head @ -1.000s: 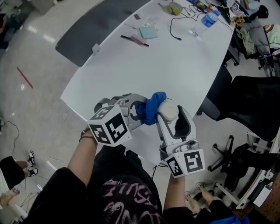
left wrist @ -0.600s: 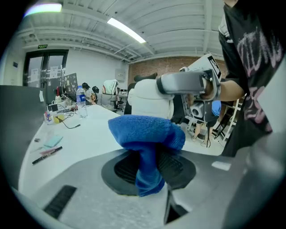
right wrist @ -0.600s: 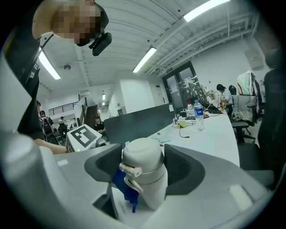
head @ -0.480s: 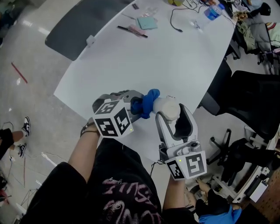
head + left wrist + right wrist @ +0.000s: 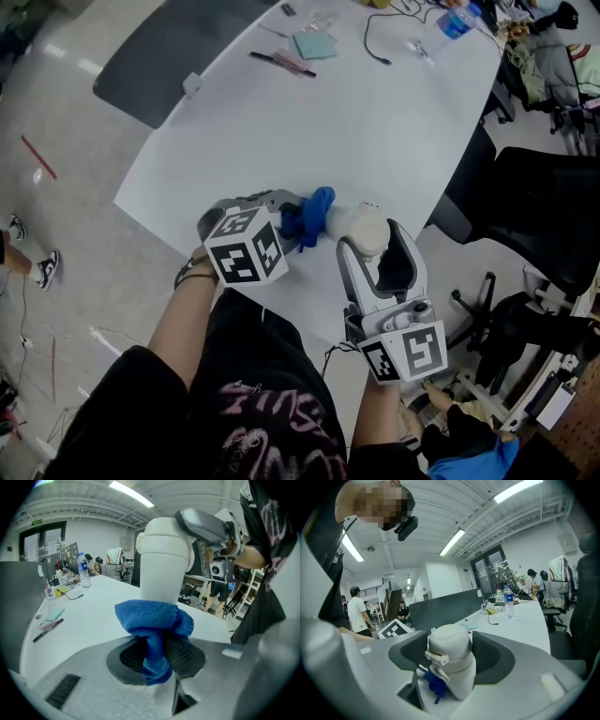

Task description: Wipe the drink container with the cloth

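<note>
Blue cloth [image 5: 154,620], bunched into a fat wad, is pinched hard between the jaws of the left gripper [image 5: 298,223], with a tail of fabric hanging down between the pads. Across from it, the right gripper [image 5: 450,660] has its jaws clamped on either side of the white drink container [image 5: 449,665], lidded end pointing away from its camera. The container is not resting on anything. It is held up in the air over the near edge of the white table [image 5: 356,122], close in front of the person.

Contact looks made: in the left gripper view the wad sits right against the lower body of the container, and the right gripper view shows blue peeking out low on its left side.

So where are we? Both things are picked up and brought together, and the wiping itself looks under way. How much surface has been covered I cannot say (the white shell shows no mark or wet streak either way). Left to do, by my reading: work the cloth around the other sides and up over the lid.
</note>
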### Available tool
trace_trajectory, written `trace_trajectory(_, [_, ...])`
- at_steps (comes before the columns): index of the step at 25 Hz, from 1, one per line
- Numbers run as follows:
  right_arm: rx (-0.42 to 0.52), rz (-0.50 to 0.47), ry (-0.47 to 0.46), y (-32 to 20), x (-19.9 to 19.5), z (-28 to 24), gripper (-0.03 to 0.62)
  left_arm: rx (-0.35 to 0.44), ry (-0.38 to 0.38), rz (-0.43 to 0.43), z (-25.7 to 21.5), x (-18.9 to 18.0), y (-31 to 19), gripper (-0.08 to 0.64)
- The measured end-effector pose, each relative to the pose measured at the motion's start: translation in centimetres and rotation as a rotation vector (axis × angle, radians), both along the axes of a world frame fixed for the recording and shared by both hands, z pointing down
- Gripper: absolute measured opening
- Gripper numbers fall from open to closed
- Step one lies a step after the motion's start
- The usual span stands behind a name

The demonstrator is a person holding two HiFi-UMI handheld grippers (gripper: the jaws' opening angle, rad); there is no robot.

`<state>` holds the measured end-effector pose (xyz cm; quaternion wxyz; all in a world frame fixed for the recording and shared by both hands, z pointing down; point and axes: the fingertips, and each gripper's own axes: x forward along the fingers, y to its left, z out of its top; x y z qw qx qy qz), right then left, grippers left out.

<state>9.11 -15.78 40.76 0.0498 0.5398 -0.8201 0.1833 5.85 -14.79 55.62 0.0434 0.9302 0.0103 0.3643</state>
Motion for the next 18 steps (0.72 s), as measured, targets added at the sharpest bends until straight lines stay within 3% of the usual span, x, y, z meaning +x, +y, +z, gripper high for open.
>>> trace_trajectory(5, [0.006, -0.009, -0.004, 0.2, 0.0, 0.0, 0.304, 0.073, 0.015, 0.004, -3.2, -1.7, 0.0, 0.101])
trace_trajectory(12, [0.013, -0.020, -0.017, 0.4, -0.1, -0.1, 0.307, 0.171, 0.145, 0.032, -10.2, -0.8, 0.2, 0.101])
trace_trajectory(18, [0.015, -0.026, -0.025, 0.4, -0.3, -0.4, 0.307, 0.190, 0.135, 0.083, -10.8, 0.6, 0.7, 0.101])
